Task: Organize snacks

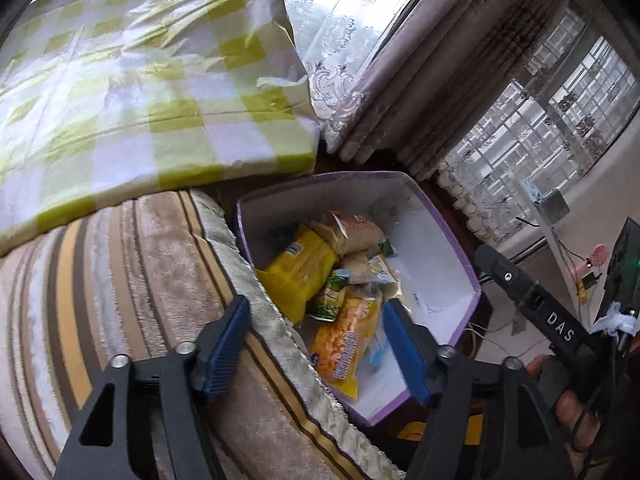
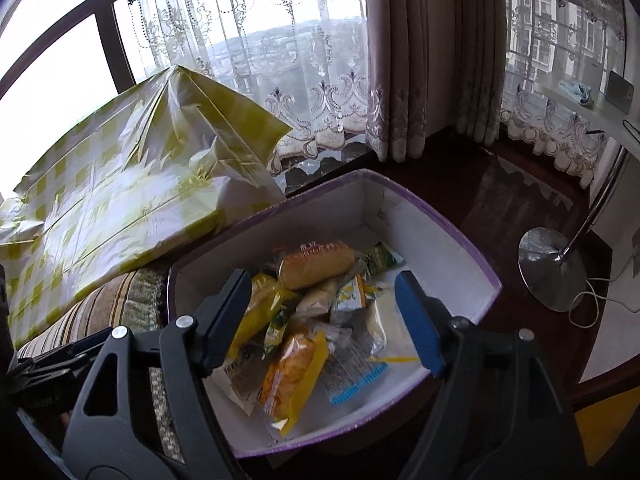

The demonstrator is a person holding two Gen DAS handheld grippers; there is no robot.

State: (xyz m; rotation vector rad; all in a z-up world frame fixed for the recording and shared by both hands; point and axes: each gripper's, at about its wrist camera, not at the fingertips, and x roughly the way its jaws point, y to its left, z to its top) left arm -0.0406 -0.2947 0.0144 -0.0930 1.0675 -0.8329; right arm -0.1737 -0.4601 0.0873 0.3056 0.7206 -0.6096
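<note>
A purple-rimmed box [image 2: 440,220] with a white inside stands on the dark floor beside a striped sofa seat. It holds several snack packets: an orange one [image 2: 292,376], a yellow one [image 2: 260,300], a bread-coloured one [image 2: 316,264] and small green-and-white ones. My right gripper [image 2: 324,320] hangs over the box, open, with no packet between its blue pads. My left gripper [image 1: 316,348] is open too, over the seat's edge and the near side of the box [image 1: 436,216]. The orange packet [image 1: 344,344] lies below it, untouched. The right gripper's black body [image 1: 532,300] shows at the right of the left wrist view.
A green-and-white checked cloth bundle [image 1: 140,92] lies on the striped sofa seat [image 1: 120,280] left of the box. Lace and mauve curtains [image 2: 396,80] hang behind. A chrome lamp base [image 2: 552,268] and a white cable [image 2: 592,300] sit on the floor to the right.
</note>
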